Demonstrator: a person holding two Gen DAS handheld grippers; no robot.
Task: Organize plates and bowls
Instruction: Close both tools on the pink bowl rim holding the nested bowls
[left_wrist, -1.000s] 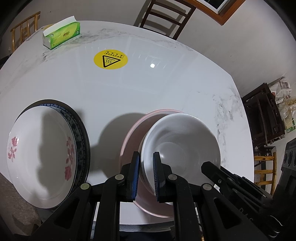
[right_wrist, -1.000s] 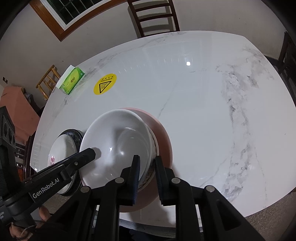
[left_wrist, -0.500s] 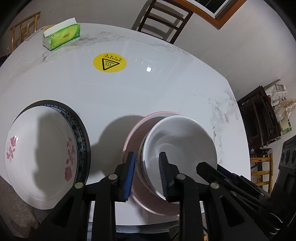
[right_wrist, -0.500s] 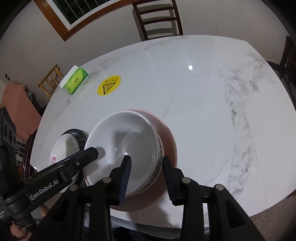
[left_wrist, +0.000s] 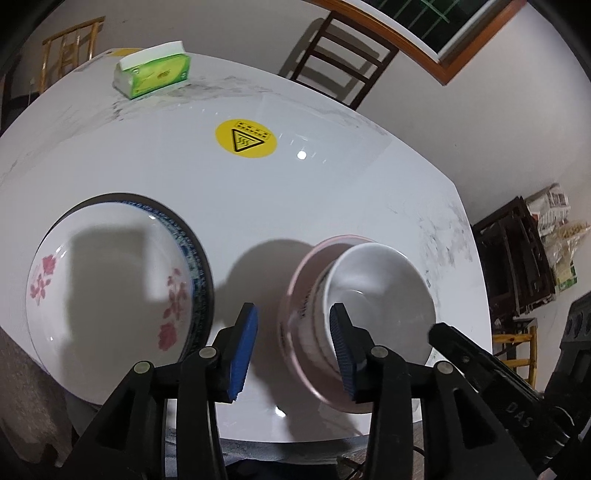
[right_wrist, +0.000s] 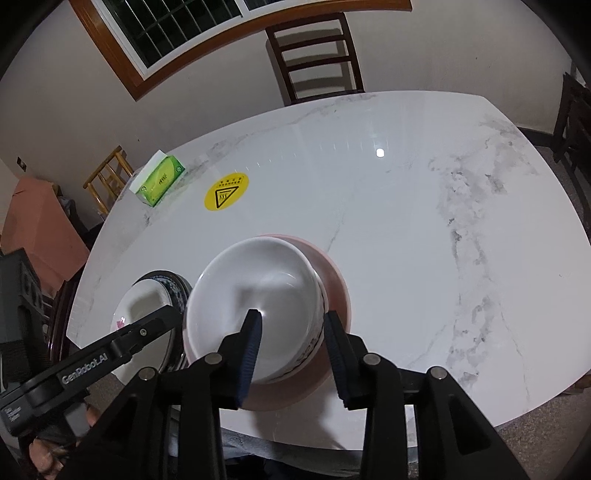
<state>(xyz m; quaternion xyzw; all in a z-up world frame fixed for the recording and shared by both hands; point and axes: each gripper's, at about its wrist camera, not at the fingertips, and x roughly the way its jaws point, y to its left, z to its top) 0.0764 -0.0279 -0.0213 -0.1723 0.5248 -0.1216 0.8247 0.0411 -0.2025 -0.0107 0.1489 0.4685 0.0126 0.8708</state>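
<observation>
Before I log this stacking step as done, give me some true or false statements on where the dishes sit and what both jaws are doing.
1. The white bowl sits inside the pink bowl. True.
2. The right gripper is clamped on the white bowl's rim. False: its jaws stand open, either side of the rim.
3. The left gripper is open. True.
4. The floral plate lies on the pink bowl. False: it rests on a dark blue-rimmed plate, apart from the bowls.
5. The tissue box stands beside the floral plate. False: it is at the table's far edge.
</observation>
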